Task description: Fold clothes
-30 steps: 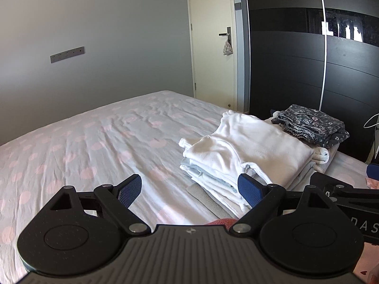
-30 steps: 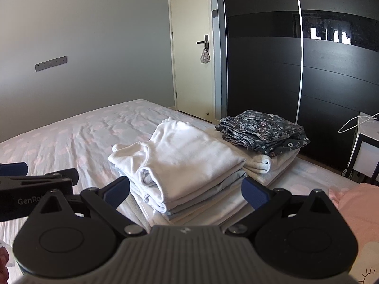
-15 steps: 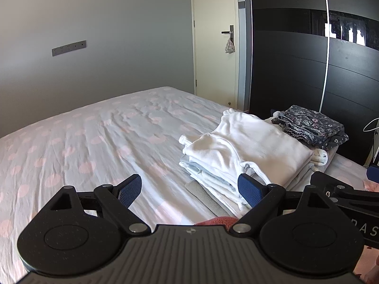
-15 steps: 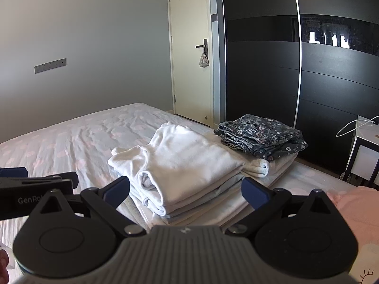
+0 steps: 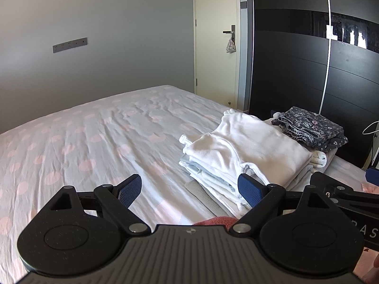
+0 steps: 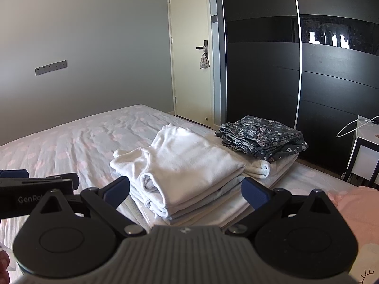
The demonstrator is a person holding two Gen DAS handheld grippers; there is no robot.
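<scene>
Left gripper [image 5: 189, 190] and right gripper [image 6: 186, 193], jaws apart and empty, above bed [image 5: 94, 137]; folded white stack [image 6: 180, 165] beside floral garment [image 6: 263, 138].

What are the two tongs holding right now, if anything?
Nothing. The left tongs and right tongs are both open and empty, above the folded white cotton clothes stack.

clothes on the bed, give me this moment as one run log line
left gripper: open, empty | right gripper: open, empty | white stack: folded on bed | dark floral stack: folded, behind white stack
</scene>
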